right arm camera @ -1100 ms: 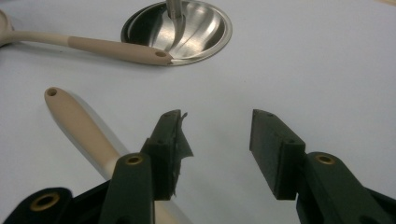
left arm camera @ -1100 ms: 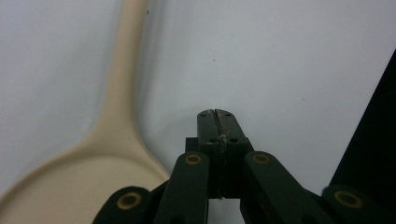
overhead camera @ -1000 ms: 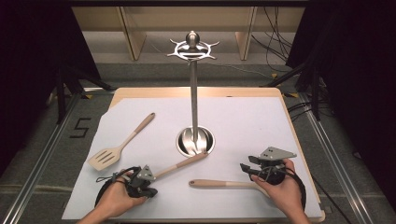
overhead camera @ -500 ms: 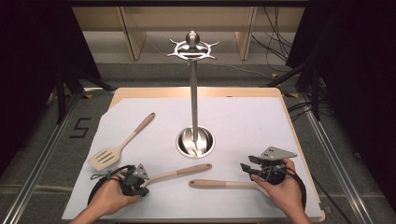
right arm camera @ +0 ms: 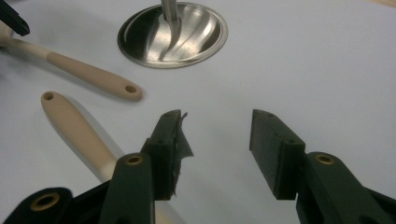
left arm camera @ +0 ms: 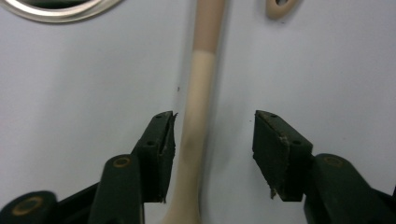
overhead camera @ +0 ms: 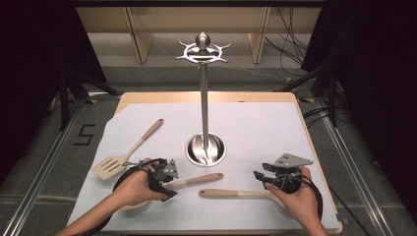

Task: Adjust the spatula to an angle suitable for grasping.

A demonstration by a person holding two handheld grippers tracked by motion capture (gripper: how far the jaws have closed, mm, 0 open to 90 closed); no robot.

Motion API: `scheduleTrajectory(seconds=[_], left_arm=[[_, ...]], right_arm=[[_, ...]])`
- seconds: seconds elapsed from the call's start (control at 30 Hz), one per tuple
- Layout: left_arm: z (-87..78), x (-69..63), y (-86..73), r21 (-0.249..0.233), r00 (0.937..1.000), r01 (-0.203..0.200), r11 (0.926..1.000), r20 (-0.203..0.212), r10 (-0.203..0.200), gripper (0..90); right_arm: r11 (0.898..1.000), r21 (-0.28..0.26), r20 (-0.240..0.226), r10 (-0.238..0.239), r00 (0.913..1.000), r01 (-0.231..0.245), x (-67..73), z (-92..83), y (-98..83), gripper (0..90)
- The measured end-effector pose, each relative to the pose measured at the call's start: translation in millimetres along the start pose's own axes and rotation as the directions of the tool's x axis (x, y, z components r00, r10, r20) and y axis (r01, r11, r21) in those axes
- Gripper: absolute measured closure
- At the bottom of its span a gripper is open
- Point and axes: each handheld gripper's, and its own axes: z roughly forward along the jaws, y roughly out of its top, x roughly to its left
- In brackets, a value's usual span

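A wooden utensil [overhead camera: 199, 180] [left arm camera: 198, 93] lies on the white paper with its handle between the jaws of my left gripper [overhead camera: 169, 184] [left arm camera: 215, 116]. Those jaws have just been opening. They now stand apart, with the handle close by the left pad and lying on the paper. A second wooden utensil [overhead camera: 236, 193] [right arm camera: 74, 126] lies to the right, its handle end pointing left. My right gripper [overhead camera: 260, 176] [right arm camera: 215, 114] hovers just beyond it, open, with bare paper between its fingers.
A tall steel utensil stand rises from a round dished base [overhead camera: 221, 147] [right arm camera: 140, 51] at mid-table, with hooks at its top [overhead camera: 202, 50]. A slotted wooden spatula [overhead camera: 125, 152] lies at the left. The white paper [overhead camera: 265, 128] covers a board whose edge runs along the right.
The left gripper was shut on the utensil's handle, swung it toward the front, then opened and shifted right along it. The right gripper has stayed still.
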Motion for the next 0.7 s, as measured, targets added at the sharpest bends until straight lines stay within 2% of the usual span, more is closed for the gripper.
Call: scheduleTrajectory(seconds=[0.03,0.07,0.1,0.13,0.2,0.27,0.33,0.4,0.43,0.47,0.57,0.7], left_arm=[[2.6,0.7,2.4,0.009,0.9999,0.011,0.9999,0.004,-0.011,45.4],[4.1,1.6,4.0,0.026,1.0000,0.005,0.9996,0.009,-0.005,44.3],[4.9,3.6,6.1,0.055,0.9997,-0.025,0.9982,0.008,0.025,44.1],[7.0,4.8,8.0,0.066,0.9994,-0.032,0.9973,0.017,0.031,44.0],[9.5,6.8,10.3,0.068,0.9994,-0.030,0.9973,0.021,0.029,45.2],[11.9,8.3,12.4,0.090,0.9986,-0.045,0.9949,0.031,0.042,47.5],[13.7,8.7,13.3,0.102,0.9982,-0.044,0.9938,0.045,0.040,49.7],[16.1,8.9,13.9,0.115,0.9983,-0.033,0.9928,0.052,0.027,50.1],[16.5,9.2,14.3,0.124,0.9982,-0.041,0.9915,0.049,0.035,50.8],[17.2,9.1,14.8,0.127,0.9982,-0.042,0.9910,0.048,0.036,51.7],[18.3,9.7,16.6,0.138,0.9971,-0.056,0.9888,0.059,0.049,52.6],[20.0,8.8,17.5,0.146,0.9970,-0.056,0.9876,0.061,0.048,53.1]], right_arm=[[1.000,0.004,-0.005,0.002,1.0000,-0.002,-0.1,0.4,0.0,54.7],[1.000,0.004,-0.008,0.008,0.9999,-0.008,0.4,0.6,0.0,54.8],[1.000,0.003,-0.004,-0.002,1.0000,0.002,-0.2,0.5,0.2,54.7],[1.000,0.001,-0.004,-0.001,1.0000,0.001,0.0,0.7,0.2,54.7],[1.000,0.002,-0.006,-0.002,1.0000,0.002,0.0,0.8,0.0,54.7],[1.000,0.005,-0.007,-0.002,1.0000,0.002,-0.2,0.7,0.0,54.8],[1.000,0.002,-0.005,-0.001,1.0000,0.001,-0.2,0.3,0.0,54.7],[0.999,0.015,-0.011,0.030,0.9995,-0.029,1.5,-0.3,-0.2,54.7],[1.000,0.005,-0.003,0.003,1.0000,-0.003,-0.3,0.4,-0.1,54.7],[1.000,0.002,-0.004,-0.002,1.0000,0.002,-0.6,0.9,-0.1,54.7],[1.000,0.005,-0.007,-0.001,1.0000,0.001,0.2,1.1,0.3,54.7],[1.000,0.004,-0.005,0.000,1.0000,0.000,-0.4,1.1,0.2,54.8]])
